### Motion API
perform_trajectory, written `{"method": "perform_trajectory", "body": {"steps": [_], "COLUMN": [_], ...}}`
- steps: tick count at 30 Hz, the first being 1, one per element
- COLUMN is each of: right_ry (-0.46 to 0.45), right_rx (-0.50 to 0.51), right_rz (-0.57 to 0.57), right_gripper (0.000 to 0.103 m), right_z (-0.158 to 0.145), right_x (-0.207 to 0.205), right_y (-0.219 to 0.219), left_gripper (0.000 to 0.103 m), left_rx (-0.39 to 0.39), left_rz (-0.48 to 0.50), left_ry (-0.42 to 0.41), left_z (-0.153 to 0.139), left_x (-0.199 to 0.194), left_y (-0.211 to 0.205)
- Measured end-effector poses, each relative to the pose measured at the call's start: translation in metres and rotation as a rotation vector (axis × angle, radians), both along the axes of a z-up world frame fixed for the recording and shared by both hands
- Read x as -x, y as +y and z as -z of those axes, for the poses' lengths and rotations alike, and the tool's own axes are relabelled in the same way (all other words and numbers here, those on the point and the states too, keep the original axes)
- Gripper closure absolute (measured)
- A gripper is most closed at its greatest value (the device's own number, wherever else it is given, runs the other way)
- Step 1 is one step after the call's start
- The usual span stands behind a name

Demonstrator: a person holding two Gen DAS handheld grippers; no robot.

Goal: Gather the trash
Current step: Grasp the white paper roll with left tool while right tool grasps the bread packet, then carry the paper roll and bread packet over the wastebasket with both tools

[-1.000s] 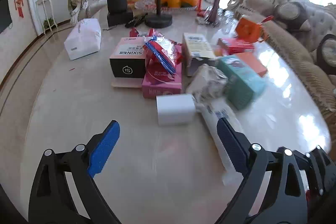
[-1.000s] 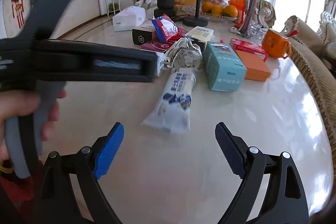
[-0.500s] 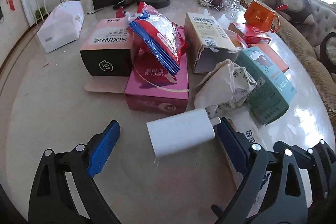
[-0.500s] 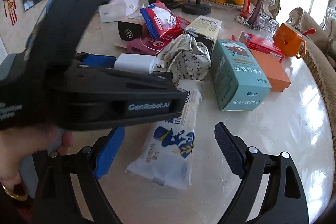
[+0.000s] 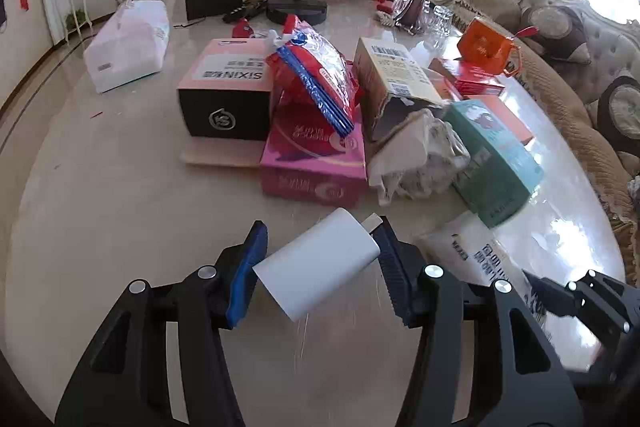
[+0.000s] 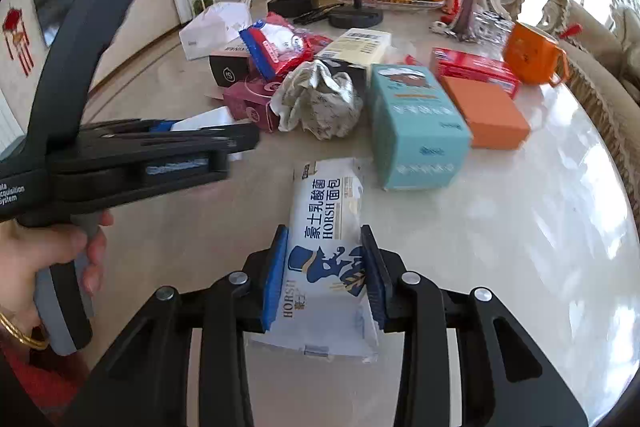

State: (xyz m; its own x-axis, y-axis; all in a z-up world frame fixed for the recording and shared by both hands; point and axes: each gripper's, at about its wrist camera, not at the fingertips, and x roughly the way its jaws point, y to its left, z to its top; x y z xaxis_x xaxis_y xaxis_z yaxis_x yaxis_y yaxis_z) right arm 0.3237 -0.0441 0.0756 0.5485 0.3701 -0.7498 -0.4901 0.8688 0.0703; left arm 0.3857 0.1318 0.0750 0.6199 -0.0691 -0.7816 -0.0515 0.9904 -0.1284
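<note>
On the marble table (image 5: 120,227) a small white box (image 5: 316,267) lies tilted between the blue pads of my left gripper (image 5: 322,247). Its jaws are closing and both pads touch the box's corners. A white bread wrapper (image 6: 326,247) with blue print lies flat on the table. My right gripper (image 6: 325,243) is closing on it, and the pads pinch its near half from both sides. The same wrapper (image 5: 480,255) shows at the lower right of the left wrist view. The white box (image 6: 204,119) peeks out behind the left tool in the right wrist view.
Behind the white box is a pile: a pink box (image 5: 312,163), a black-and-pink box (image 5: 224,99), a red-and-blue snack bag (image 5: 316,79), crumpled paper (image 5: 420,155) and a teal box (image 5: 496,163). An orange mug (image 5: 488,47), a tissue pack (image 5: 128,43) and a vase stand farther back.
Both grippers moved forward toward the pile. The left jaws closed from wide open onto the white box, and the right jaws closed onto the bread wrapper.
</note>
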Motion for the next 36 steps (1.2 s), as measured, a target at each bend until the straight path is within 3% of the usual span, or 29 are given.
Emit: {"method": "perform_trajectory", "body": {"steps": [4, 10, 17, 23, 25, 28, 34, 36], "right_ry": [-0.034, -0.083, -0.091, -0.149, -0.128, -0.051, 0.192, 0.225], "right_rx": [-0.035, -0.097, -0.113, -0.109, -0.094, -0.028, 0.022, 0.053], "right_rz": [0.002, -0.027, -0.081, -0.171, -0.183, -0.161, -0.12, -0.128], "right_gripper": [0.07, 0.077, 0.082, 0.083, 0.083, 0.083, 0.083, 0.082], "right_z": [-0.01, -0.025, -0.035, -0.05, -0.039, 0.008, 0.114, 0.136], "right_x": [0.024, 0.076, 0.127, 0.223, 0.25, 0.27, 0.241, 0.234], "right_y": [-0.019, -0.047, -0.064, -0.092, -0.099, -0.1, -0.089, -0.08], "left_gripper": [0.049, 0.049, 0.049, 0.049, 0.049, 0.049, 0.049, 0.048], "left_rx": [0.016, -0.008, 0.056, 0.099, 0.074, 0.037, 0.03, 0.02], "left_rz": [0.015, 0.084, 0.11, 0.196, 0.235, 0.26, 0.286, 0.282], "left_ry": [-0.053, -0.16, -0.181, -0.162, -0.116, 0.0, 0.21, 0.274], "left_z": [-0.017, -0.042, -0.027, -0.013, 0.004, 0.05, 0.145, 0.166], "left_x": [0.035, 0.136, 0.243, 0.327, 0.344, 0.35, 0.336, 0.328], "left_y": [-0.001, -0.024, -0.047, -0.077, -0.09, -0.108, -0.133, -0.135]}}
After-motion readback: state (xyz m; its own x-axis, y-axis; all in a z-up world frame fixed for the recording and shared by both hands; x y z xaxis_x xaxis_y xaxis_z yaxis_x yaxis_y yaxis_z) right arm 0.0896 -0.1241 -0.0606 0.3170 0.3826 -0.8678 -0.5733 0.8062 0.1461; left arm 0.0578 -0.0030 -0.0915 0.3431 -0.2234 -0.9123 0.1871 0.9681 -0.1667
